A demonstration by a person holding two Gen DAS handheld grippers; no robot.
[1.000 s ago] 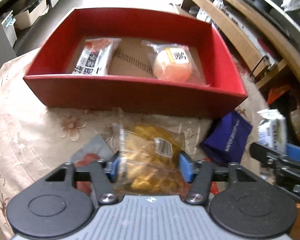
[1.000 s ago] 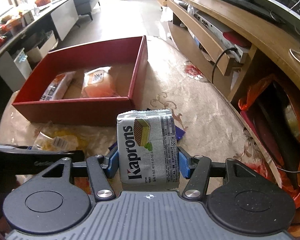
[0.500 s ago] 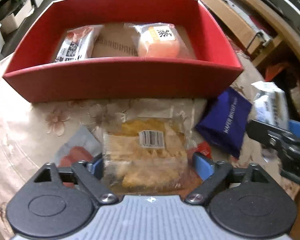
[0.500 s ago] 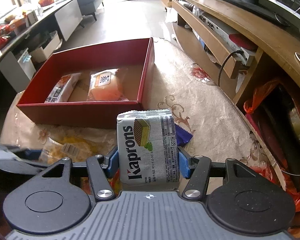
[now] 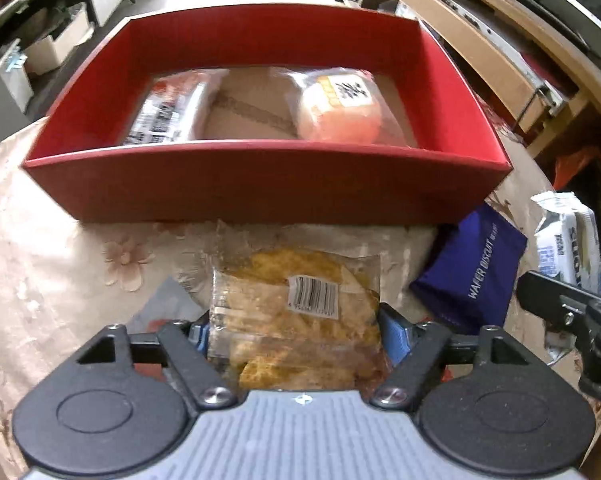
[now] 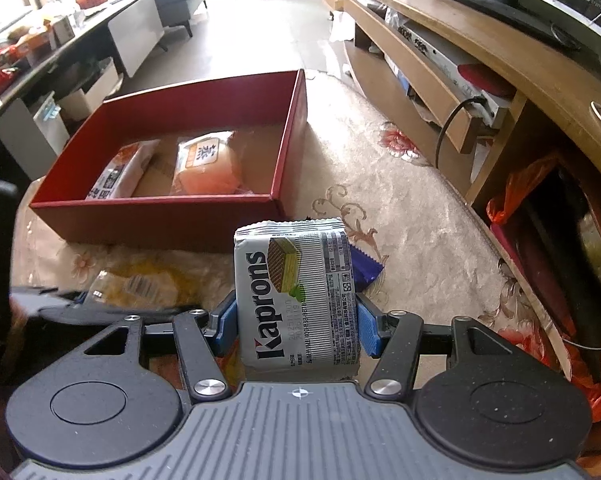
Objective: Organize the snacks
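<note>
A red box (image 5: 260, 184) stands on the table and holds a white-and-red pack (image 5: 168, 114) and an orange bun pack (image 5: 340, 108). My left gripper (image 5: 296, 332) is shut on a clear bag of yellow snacks (image 5: 296, 312), just in front of the box. My right gripper (image 6: 296, 320) is shut on a silver Kaprons wafer pack (image 6: 296, 292), held upright near the box's right front corner (image 6: 276, 200). The wafer pack also shows in the left wrist view (image 5: 568, 240).
A dark blue wafer biscuit pack (image 5: 472, 276) lies on the flowered tablecloth (image 5: 40, 272) right of the yellow bag. A grey-red pack (image 5: 160, 312) lies under my left gripper. A wooden TV stand (image 6: 460, 64) and an orange bag (image 6: 516, 188) are to the right.
My left gripper opened half a second ago and has closed again on the yellow snack bag, moving nearer the box. My right gripper has risen slightly with the wafer pack.
</note>
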